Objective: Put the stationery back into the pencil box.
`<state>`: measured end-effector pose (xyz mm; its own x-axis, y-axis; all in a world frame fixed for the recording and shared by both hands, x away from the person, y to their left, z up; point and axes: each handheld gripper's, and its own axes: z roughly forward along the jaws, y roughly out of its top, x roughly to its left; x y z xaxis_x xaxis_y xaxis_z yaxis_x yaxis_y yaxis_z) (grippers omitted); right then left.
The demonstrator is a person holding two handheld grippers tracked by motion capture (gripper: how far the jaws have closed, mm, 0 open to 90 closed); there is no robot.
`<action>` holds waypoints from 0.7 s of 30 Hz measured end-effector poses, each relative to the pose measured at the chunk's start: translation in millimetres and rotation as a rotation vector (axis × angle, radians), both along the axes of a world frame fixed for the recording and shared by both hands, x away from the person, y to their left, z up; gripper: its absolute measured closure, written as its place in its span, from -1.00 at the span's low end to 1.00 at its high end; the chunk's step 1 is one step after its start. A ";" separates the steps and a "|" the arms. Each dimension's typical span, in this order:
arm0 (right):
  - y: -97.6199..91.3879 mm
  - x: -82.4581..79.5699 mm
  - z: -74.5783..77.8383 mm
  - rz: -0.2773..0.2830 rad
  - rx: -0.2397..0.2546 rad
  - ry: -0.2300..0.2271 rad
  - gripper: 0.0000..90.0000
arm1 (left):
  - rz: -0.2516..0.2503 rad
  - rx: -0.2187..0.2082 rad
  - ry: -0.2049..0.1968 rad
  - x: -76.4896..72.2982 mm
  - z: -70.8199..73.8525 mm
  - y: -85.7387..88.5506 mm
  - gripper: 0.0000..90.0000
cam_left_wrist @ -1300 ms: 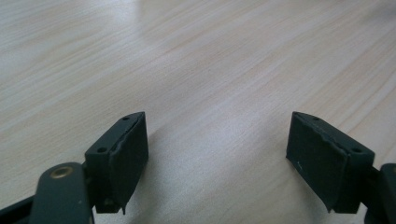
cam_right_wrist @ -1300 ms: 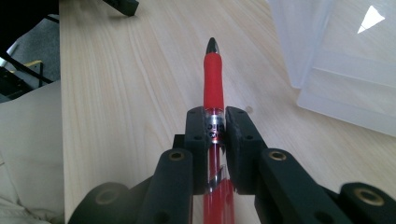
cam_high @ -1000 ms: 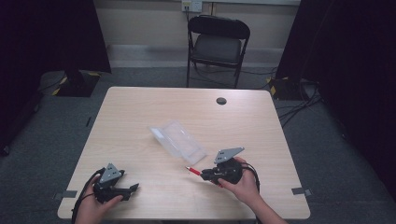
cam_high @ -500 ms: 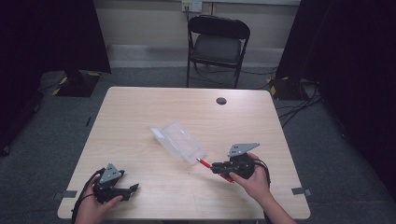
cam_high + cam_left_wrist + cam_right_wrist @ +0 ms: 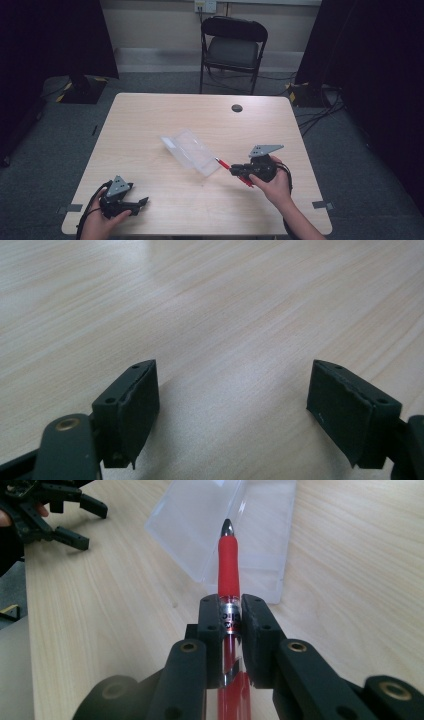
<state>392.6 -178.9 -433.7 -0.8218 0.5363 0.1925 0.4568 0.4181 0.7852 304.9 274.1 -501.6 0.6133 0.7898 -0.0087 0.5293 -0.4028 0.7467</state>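
red pen lined up on the clear case

pale wood desk (image 5: 150, 125) carries everything, with a small dark round grommet (image 5: 237, 108) toward its far edge at about 12 o'clock from the case, and a black folding chair (image 5: 233, 47) standing beyond the desk. a clear plastic case (image 5: 191, 152) lies open near the middle of the desk, its long axis running from about 10 o'clock to 4 o'clock in the high view. in the right gripper view the case (image 5: 235, 525) sits dead ahead at 12 o'clock of the jaws, just past the pen's tip.

right gripper (image 5: 239, 171) is by far the nearer to the case, lying just off the case's near right corner, at roughly 4 o'clock. its jaws are clenched on a red pen (image 5: 233, 171), which they grasp round the clear part of the barrel. the pen (image 5: 228, 580) points its grey tip and red rubber grip straight along the jaws toward the case, so my reading is that the coming move is a short push ahead, along the pen's own axis, to lay it in the open tray.

left gripper (image 5: 142, 203) rests well apart at about 7 o'clock from the case, near the desk's near left corner; its jaws stand released, with bare wood between them (image 5: 232, 405).

black print shows on the pen's barrel between the jaws, but too little of it is in sight to read.
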 end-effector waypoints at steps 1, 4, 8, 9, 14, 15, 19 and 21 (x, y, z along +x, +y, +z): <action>0.6 1.3 0.7 0.000 -0.001 -0.002 0.78 | -0.001 0.000 0.001 -0.2 0.0 0.0 -0.54; 2.7 5.3 2.2 -0.005 0.001 -0.004 0.78 | -0.003 0.007 -0.002 -0.4 0.2 0.5 -0.54; 4.7 9.5 2.9 -0.010 -0.001 -0.004 0.78 | -0.003 0.007 -0.002 -0.5 0.2 0.3 -0.55; 5.5 10.9 3.1 -0.012 -0.001 -0.006 0.78 | -0.005 0.002 0.004 -0.7 0.0 -0.2 -0.55; 11.0 17.7 5.4 -0.016 -0.005 -0.011 0.78 | -0.017 0.010 0.008 -0.8 -0.2 -1.6 -0.66; 12.6 19.1 6.3 -0.016 -0.007 -0.016 0.78 | -0.015 0.013 0.010 -1.0 0.1 -1.8 -0.66; 20.5 25.5 11.3 -0.017 -0.013 -0.022 0.78 | -0.016 0.010 0.009 -0.9 -0.2 -1.8 -0.66; 23.6 27.6 12.8 -0.018 -0.013 -0.020 0.78 | -0.016 0.011 0.009 -0.9 -0.2 -1.8 -0.67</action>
<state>420.3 -155.3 -420.9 -0.8152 0.5538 0.1695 0.4491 0.4197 0.7888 304.0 272.3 -501.8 0.6259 0.7799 -0.0058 0.5293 -0.4193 0.7376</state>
